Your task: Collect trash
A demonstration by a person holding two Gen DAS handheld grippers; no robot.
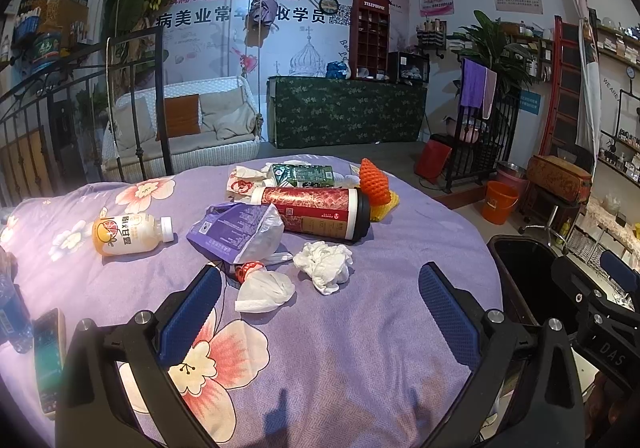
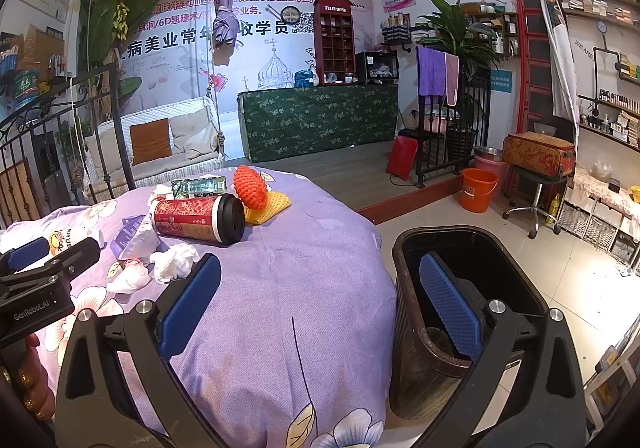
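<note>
The trash is gathered in a loose heap at the centre of the left wrist view, on a purple floral bedspread (image 1: 320,348). Nearest the lens lie a crumpled white tissue (image 1: 325,265) and a folded white napkin (image 1: 264,291), with a small red-and-white wrapper (image 1: 247,270) touching the napkin. These are judged very light and soft; a pinch across the bulk of each wad should suffice. Behind them a torn purple-and-white foil pouch (image 1: 240,234) is seen, probably limp and slippery, best taken at its crumpled edge. A red patterned paper cup with a black lid (image 1: 316,214) lies on its side; it is judged stiff yet crushable, and is best gripped across the body. To the left lies a small orange-and-white plastic drink bottle (image 1: 128,234), likely smooth and prone to rolling. Further back are a green drink carton (image 1: 304,174), a white printed paper bag (image 1: 244,184), an orange foam fruit net (image 1: 374,182) and a yellow foam net (image 1: 386,206).

The left gripper (image 1: 320,312) is held spread wide above the bedspread, nothing between its blue pads. The right gripper (image 2: 320,304) is likewise spread and empty, one pad over the bed edge, the other over the black plastic waste bin (image 2: 404,248) at the lower right.

Legible writing: "TELEPHONE" on a red booth-shaped cabinet (image 1: 370,36), "GenRobot.AI" on the left gripper's body in the right wrist view, and "DAS" on the right gripper's body in the left wrist view. Printing on the trash is too small to read.
</note>
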